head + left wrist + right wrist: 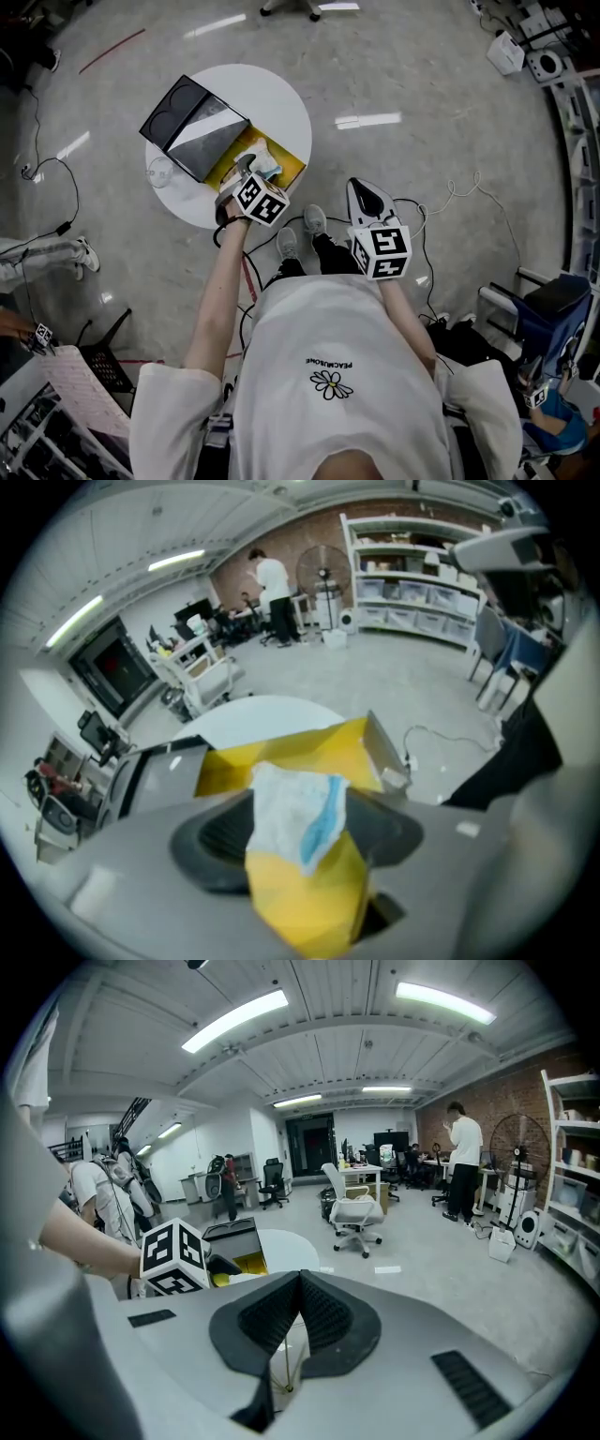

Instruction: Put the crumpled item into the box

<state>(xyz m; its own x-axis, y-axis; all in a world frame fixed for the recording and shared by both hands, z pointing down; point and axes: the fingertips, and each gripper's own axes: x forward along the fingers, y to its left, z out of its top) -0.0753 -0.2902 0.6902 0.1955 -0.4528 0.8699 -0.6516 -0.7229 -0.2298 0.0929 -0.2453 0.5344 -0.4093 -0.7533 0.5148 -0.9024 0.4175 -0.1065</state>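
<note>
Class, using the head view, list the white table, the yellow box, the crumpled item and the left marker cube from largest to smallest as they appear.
1. Table
2. Box
3. Left cube, though it is nearer the camera, so its rank is unsure
4. Crumpled item, only partly visible

The floor [422, 1260] is grey and shiny. Far ahead of the right gripper [296, 1279] stands a white office chair [357, 1211]. Off to its right are a brick wall [487, 1096], a big round fan [518, 1152] and white shelves [572, 1180]. Long lights [234, 1021] glow on the white ceiling [319, 1063].
</note>
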